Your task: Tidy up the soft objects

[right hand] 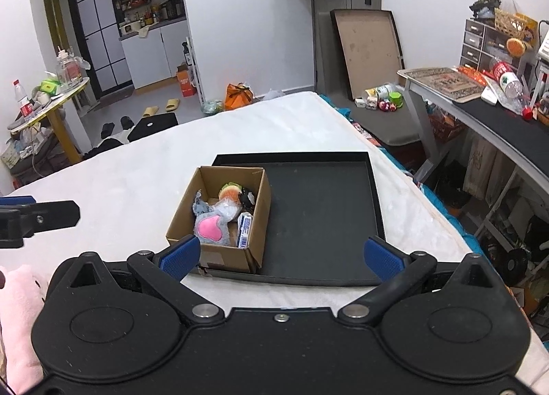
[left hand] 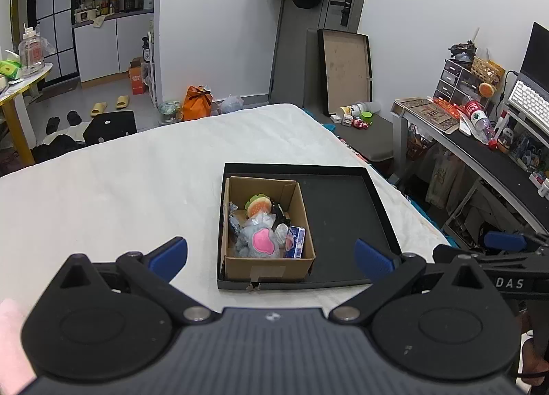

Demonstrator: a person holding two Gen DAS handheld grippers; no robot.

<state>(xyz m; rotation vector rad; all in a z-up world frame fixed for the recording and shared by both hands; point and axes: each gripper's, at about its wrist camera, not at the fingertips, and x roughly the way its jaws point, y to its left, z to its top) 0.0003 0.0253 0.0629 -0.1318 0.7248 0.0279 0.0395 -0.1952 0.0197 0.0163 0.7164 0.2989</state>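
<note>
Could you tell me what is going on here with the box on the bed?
A person holds a two-finger gripper in each hand above a white bed. Both the left gripper and the right gripper are open and hold nothing. Ahead of them a cardboard box sits in the left part of a black tray. The box already holds soft things: a grey plush with a pink patch, a burger-shaped toy and a small blue and white packet.

Even, bright indoor light, soft shadows, sharp focus, strong fisheye bending at edges.
</note>
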